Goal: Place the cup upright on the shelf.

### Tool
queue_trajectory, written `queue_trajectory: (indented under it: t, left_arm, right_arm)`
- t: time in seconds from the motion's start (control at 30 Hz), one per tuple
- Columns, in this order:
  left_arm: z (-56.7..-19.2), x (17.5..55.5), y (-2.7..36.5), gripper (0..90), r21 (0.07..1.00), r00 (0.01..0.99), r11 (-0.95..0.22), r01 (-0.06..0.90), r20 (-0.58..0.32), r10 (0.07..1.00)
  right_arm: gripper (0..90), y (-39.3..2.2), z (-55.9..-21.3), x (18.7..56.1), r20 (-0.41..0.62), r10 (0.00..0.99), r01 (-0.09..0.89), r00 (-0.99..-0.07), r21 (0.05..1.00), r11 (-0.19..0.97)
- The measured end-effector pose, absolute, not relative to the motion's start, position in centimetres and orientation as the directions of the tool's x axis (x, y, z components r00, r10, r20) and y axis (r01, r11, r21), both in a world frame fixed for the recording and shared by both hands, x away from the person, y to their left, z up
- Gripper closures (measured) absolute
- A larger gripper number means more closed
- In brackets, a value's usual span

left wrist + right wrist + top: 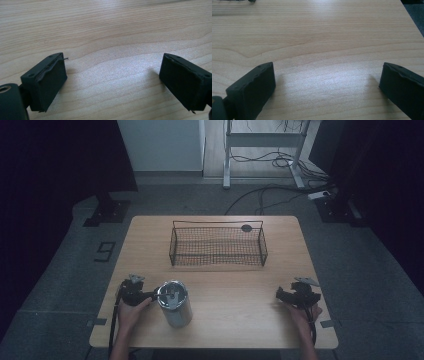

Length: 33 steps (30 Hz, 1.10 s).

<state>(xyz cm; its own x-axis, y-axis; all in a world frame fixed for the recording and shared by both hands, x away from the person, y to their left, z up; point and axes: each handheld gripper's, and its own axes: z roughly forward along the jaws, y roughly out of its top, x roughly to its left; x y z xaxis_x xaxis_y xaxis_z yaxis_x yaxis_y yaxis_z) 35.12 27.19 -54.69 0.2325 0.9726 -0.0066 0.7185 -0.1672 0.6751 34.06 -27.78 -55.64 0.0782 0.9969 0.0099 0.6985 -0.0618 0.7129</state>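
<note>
A steel tumbler [175, 304] with a lid stands on the wooden table [240, 320] at the front left. My left gripper [136, 292] sits just left of it, held in a hand. In the left gripper view this gripper [112, 77] is open, with bare wood between its jaws. My right gripper [295, 296] rests near the table's front right, far from the tumbler. It is also open [327, 87] over bare wood.
A black wire basket [218, 255] stands across the middle back of the table, with nothing seen inside. A small dark round thing [246, 228] lies behind its right end. Cables and a desk frame are on the floor beyond.
</note>
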Motion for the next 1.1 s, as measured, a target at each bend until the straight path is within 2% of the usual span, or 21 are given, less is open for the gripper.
queue_trajectory:
  t: [0.77,1.0,1.1]
  left_arm:
    - [-54.7,35.1,26.9,7.4,0.677,0.208,-0.15,0.721,-0.004,0.978]
    - [-54.5,34.7,26.7,11.9,0.696,0.222,-0.165,0.699,0.008,0.975]
    - [-53.6,34.2,26.7,12.7,0.724,0.227,-0.14,0.676,-0.023,0.974]
  right_arm:
    - [0.2,-27.6,-55.7,33.5,0.01,0.996,0.695,0.087,0.716,-0.068]
    - [0.0,-27.6,-55.7,33.5,0.01,0.996,0.697,0.086,0.714,-0.067]
    - [0.0,-27.6,-55.6,33.5,0.01,0.996,0.697,0.085,0.714,-0.067]
